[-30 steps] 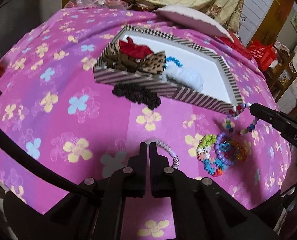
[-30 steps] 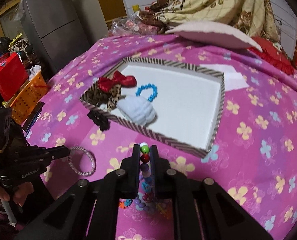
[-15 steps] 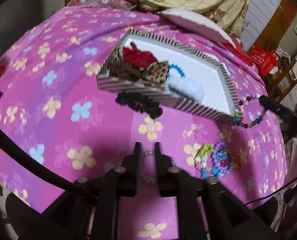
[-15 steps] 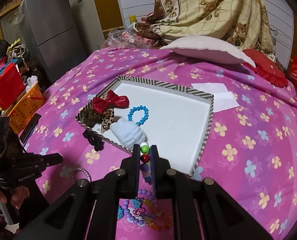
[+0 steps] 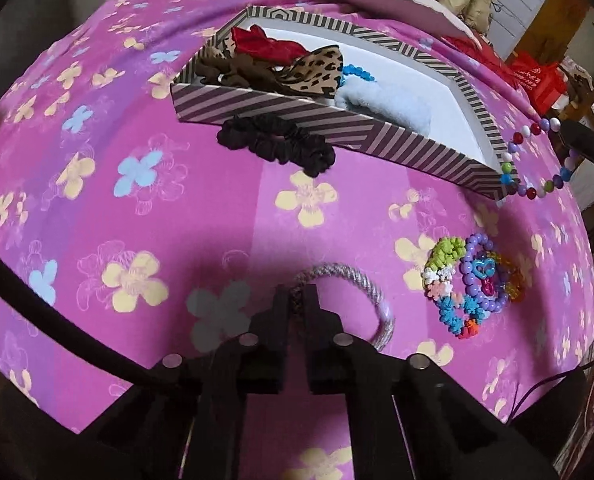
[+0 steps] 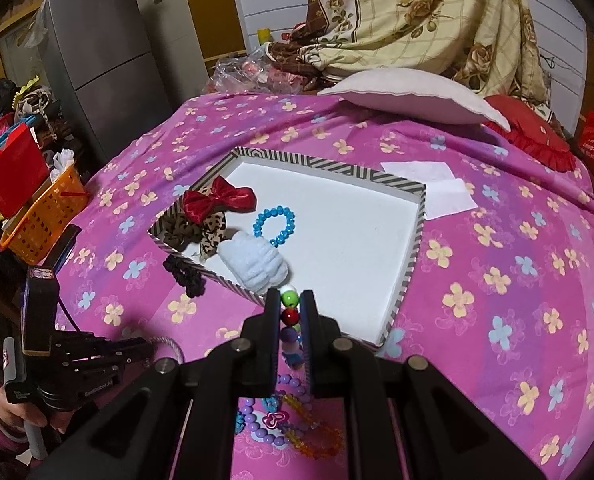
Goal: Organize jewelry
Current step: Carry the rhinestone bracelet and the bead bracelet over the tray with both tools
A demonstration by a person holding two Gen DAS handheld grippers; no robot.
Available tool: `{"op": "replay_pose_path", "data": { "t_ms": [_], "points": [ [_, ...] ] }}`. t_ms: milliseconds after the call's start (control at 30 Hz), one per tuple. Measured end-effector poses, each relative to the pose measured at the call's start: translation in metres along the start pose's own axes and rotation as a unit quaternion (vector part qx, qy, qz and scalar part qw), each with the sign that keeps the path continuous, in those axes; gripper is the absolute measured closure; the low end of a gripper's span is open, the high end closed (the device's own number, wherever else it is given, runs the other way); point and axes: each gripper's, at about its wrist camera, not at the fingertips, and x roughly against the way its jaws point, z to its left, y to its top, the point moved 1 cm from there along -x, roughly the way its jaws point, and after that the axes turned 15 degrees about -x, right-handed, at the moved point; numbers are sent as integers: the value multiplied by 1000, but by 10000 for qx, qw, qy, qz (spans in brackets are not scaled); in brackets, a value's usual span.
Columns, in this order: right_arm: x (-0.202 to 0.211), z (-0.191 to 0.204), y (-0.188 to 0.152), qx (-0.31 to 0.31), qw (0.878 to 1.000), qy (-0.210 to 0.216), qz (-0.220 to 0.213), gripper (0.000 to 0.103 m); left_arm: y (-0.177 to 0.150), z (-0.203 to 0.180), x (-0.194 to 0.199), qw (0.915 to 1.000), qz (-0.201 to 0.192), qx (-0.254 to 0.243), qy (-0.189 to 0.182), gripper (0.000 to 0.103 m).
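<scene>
On the pink flowered bedspread lies a grey braided bracelet (image 5: 361, 284). My left gripper (image 5: 297, 292) is down on it, jaws closing, and the braid is pinched between the pads; the same gripper (image 6: 137, 350) shows at lower left in the right wrist view. My right gripper (image 6: 289, 294) is shut on a multicoloured bead bracelet (image 6: 289, 316), which dangles (image 5: 507, 167) by the near right corner of the striped box (image 5: 297, 112). The box holds a red bow (image 6: 221, 200), a leopard bow, a blue bead bracelet (image 6: 275, 224) and a pale blue fluffy scrunchie (image 6: 257, 264).
A black scrunchie (image 5: 277, 142) lies against the box's outer front wall. A heap of bead bracelets (image 5: 473, 284) sits right of my left gripper. Behind the box are a white paper (image 6: 429, 188) and a pillow (image 6: 413, 96); an orange basket (image 6: 45, 212) stands off the bed's left edge.
My left gripper opened, sank onto the grey braided bracelet and closed around it. The right gripper kept its hold on the bead bracelet and stayed about where it was.
</scene>
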Motion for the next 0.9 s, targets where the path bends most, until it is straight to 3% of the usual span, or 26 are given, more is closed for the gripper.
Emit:
{"op": "replay_pose_path", "data": {
  "t_ms": [267, 567, 900],
  "points": [
    [1, 3, 10, -7, 10000, 5, -55, 93, 19, 2, 27, 9993, -337, -39, -162, 85],
    [-17, 0, 28, -102, 9999, -77, -22, 93, 81, 0, 50, 9966, -821, -103, -40, 85],
    [-60, -3, 39, -188, 9994, -16, 275, 93, 155, 14, 18, 9970, -745, 83, 214, 85]
  ]
}}
